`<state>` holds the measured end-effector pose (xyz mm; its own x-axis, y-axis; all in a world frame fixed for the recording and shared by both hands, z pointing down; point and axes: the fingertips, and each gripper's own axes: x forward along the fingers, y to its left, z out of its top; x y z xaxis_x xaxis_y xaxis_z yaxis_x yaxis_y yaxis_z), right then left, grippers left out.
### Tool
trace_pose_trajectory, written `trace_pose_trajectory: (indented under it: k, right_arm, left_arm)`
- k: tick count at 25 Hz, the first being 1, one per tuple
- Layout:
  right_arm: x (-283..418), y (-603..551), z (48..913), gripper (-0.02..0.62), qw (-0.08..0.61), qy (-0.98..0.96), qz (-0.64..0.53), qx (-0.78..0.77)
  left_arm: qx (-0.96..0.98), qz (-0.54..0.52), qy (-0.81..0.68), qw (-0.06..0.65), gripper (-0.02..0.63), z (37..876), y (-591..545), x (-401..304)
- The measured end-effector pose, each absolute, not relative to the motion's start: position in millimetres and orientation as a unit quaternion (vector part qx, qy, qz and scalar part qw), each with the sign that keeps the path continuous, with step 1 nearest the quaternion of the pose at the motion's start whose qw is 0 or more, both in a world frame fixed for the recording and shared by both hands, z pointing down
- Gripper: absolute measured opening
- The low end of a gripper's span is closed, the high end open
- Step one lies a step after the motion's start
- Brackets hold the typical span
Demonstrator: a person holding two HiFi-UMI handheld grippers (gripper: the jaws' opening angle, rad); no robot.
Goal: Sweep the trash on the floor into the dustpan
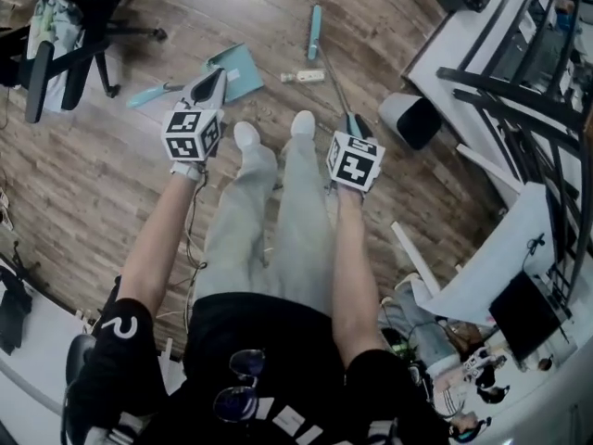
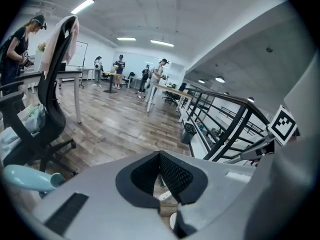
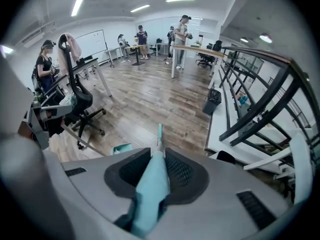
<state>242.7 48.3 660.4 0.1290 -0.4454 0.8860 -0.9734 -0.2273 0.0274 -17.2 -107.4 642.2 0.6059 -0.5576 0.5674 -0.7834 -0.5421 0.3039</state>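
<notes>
Biggest risk imo: the dustpan (image 1: 236, 68) sits loose on the floor, at 12 o'clock just off the left gripper (image 1: 215, 80), whose jaws are pinched nearly together on nothing. One shove from the broom (image 1: 315, 28) and the pan probably slides instead of catching. The right gripper (image 1: 355, 123) is clamped on the stick's end, so the head, out at its 11 o'clock, may wobble. Count: one broom, one dustpan, one pale scrap (image 1: 304, 77) at the pan's 3 o'clock, and crumbs (image 1: 269, 109) too small to count.
</notes>
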Motion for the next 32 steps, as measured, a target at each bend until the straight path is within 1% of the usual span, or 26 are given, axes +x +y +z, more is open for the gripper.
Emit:
trace_pose_trajectory:
  k: [5, 8, 11, 15, 20, 27, 32]
  right_arm:
    - [281, 96, 663, 0.084, 0.357, -0.465, 0.408, 0.7]
    - [289, 122, 672, 0.084, 0.361, -0.429, 0.433, 0.706]
    - [285, 141, 685, 0.084, 0.352, -0.402, 0.476, 0.699]
    - [260, 143, 697, 0.084, 0.315, -0.405, 0.518, 0.684]
    - [226, 117, 701, 0.084, 0.342, -0.426, 0.499, 0.673]
    - [188, 75, 699, 0.086, 0.348, -0.461, 0.487, 0.655]
    - [161, 50, 697, 0.086, 0.366, -0.486, 0.472, 0.638]
  left_arm:
    - [0.867, 0.222, -0.355, 0.27, -0.002, 646, -94, 21]
    - [0.876, 0.224, -0.333, 0.268, -0.002, 648, -87, 42]
    - [0.884, 0.227, -0.312, 0.264, -0.002, 652, -77, 62]
    - [0.886, 0.227, -0.302, 0.268, -0.002, 661, -69, 74]
    - [0.88, 0.225, -0.315, 0.275, -0.002, 668, -71, 54]
    - [0.86, 0.221, -0.363, 0.283, -0.002, 671, -83, 2]
    - [0.843, 0.199, -0.412, 0.284, -0.002, 660, -100, -42]
